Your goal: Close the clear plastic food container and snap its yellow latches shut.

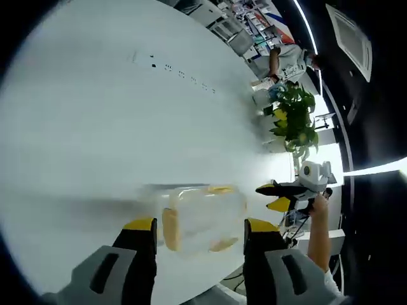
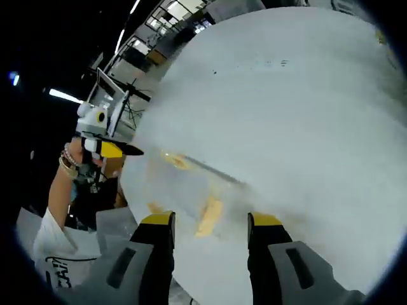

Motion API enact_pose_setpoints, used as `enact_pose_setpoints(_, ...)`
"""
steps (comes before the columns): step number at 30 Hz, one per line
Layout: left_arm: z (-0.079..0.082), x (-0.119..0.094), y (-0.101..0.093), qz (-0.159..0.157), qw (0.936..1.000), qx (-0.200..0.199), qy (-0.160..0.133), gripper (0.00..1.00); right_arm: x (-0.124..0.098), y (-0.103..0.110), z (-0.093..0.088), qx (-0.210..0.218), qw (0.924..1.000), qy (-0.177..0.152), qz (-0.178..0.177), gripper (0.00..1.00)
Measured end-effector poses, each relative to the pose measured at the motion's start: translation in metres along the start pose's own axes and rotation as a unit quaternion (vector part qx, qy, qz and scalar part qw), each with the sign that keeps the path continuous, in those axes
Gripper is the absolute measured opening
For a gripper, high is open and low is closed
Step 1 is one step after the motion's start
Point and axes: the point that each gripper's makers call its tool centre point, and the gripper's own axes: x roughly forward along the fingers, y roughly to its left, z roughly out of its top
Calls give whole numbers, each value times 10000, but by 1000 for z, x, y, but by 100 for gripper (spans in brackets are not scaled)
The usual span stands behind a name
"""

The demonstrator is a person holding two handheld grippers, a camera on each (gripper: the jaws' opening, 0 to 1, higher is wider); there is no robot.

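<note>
Both grippers, left (image 1: pixel 200 232) and right (image 2: pixel 210 229), hang spread apart over the blurred container (image 1: pixel 202 219), its latches (image 1: pixel 170 229) apparently still unsnapped.

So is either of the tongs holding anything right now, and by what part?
Nothing is held. The left tongs stand open around the clear container without clamping it; the right tongs are open too, facing it.

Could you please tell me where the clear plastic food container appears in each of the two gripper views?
Left gripper view: the clear plastic food container sits low at centre, just beyond the left gripper.
Right gripper view: blurred, it lies low and left of centre, ahead of the right gripper.
Shared landmark: the white table beneath it, and its yellow latches.
</note>
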Motion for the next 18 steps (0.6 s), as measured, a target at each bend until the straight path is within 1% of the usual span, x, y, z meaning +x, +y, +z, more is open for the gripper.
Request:
enact_pose_setpoints(1,-7,4,-2,-20,9999,0,127,46,2,1,-2,16,10000,30,15,42)
enact_pose_setpoints(3,-11,7,-3,-16,9999,36,144,49,8,6,-6,72,9999,72,72,40)
enact_pose_setpoints(4,-12,10,-1,71,9999,-29,147,50,11,6,-7,93,9999,81,67,40)
enact_pose_setpoints(7,-14,14,1,131,9997,-32,199,50,18,10,-12,164,9998,104,75,40)
enact_pose_setpoints(10,-16,17,-2,77,9996,-92,236,49,23,13,-14,299,9993,146,180,40)
enact_pose_setpoints(11,-13,17,-1,70,9996,-117,250,49,24,13,-15,313,9993,149,168,40)
enact_pose_setpoints(14,-15,21,2,197,9992,-100,322,49,27,11,-13,380,9991,143,146,39)
enact_pose_setpoints(15,-15,22,3,225,9991,-82,339,48,29,13,-11,601,9979,49,240,40)
enact_pose_setpoints(16,-15,22,3,222,9992,-66,333,48,30,11,-5,753,9967,41,294,40)
enact_pose_setpoints(17,-15,23,2,201,9992,-67,333,48,31,10,-3,741,9967,31,321,40)
enact_pose_setpoints(18,-15,24,1,168,9992,-112,340,47,32,7,-2,725,9970,46,273,41)
